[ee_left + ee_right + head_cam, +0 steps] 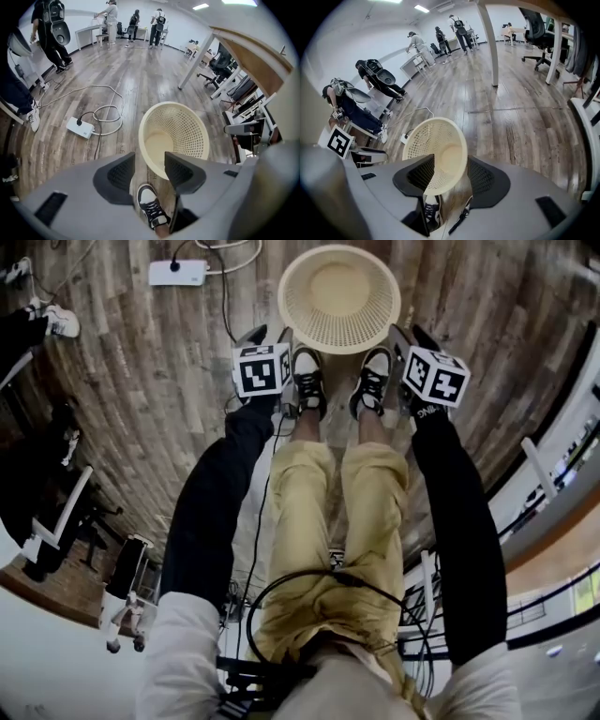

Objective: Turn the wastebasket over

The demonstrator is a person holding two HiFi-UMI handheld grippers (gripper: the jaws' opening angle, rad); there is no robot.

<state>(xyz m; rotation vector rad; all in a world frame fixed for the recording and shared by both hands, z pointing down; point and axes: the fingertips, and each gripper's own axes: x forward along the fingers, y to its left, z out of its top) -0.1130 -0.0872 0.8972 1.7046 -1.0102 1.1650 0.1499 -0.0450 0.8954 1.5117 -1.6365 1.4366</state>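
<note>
Cream mesh wastebasket [339, 298] upright on wood floor [169, 381], just beyond shoes [307, 381]. Left gripper [149, 161], right gripper [451, 161] parted, empty, clear of rim. Risk: uneven grasp on thin rim, basket skidding or rolling away.

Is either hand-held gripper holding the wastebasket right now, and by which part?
Nothing is held. Left hand-held gripper and right hand-held gripper both have jaws apart; the wastebasket stands mouth-up on the floor.

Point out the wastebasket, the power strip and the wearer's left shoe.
wastebasket [306, 319], head view, on its mesh inner wall.
power strip [183, 274], head view, middle of its white casing.
left shoe [307, 382], head view, on its laces.
</note>
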